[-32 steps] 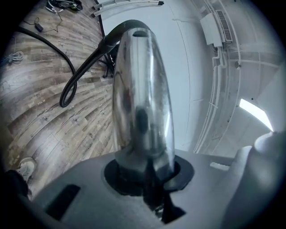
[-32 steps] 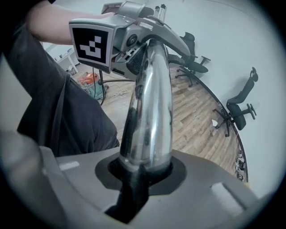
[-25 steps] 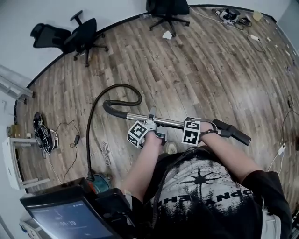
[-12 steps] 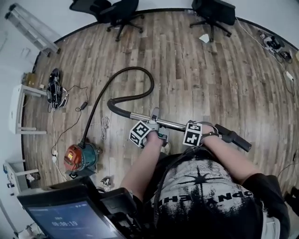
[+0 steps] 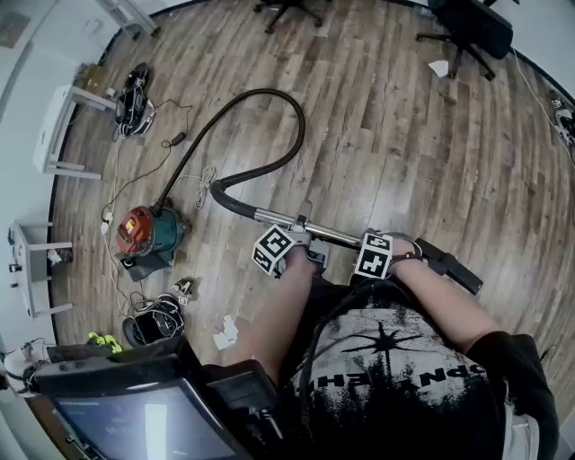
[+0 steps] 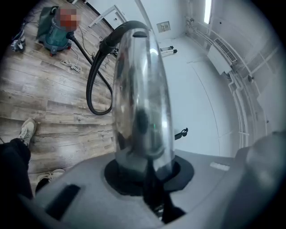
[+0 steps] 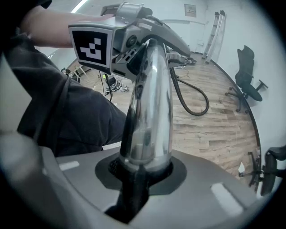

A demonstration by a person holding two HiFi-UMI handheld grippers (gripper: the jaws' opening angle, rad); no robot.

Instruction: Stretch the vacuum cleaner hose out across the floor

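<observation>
A red and teal vacuum cleaner (image 5: 144,232) sits on the wood floor at the left. Its black hose (image 5: 269,99) arcs up from the body, curves round and comes down to a chrome wand (image 5: 269,216). My left gripper (image 5: 301,234) is shut on that wand near the hose end. My right gripper (image 5: 388,244) is shut on it further right, just before the black handle piece (image 5: 449,265). In the left gripper view the chrome wand (image 6: 140,94) runs out from between the jaws toward the hose (image 6: 94,85) and the vacuum cleaner (image 6: 56,27). The right gripper view shows the wand (image 7: 149,112) leading to the left gripper (image 7: 129,42).
Office chairs (image 5: 472,27) stand at the far edge of the room. White shelving (image 5: 58,126) and a cable pile (image 5: 135,94) lie at the left wall. More cables (image 5: 157,319) and a scrap of paper (image 5: 225,332) lie near my feet. A screen (image 5: 135,418) fills the bottom left.
The view has swung round, bringing the vacuum cleaner fully into sight at the left. The hose loop has widened into a longer arc. Both grippers keep their hold on the wand.
</observation>
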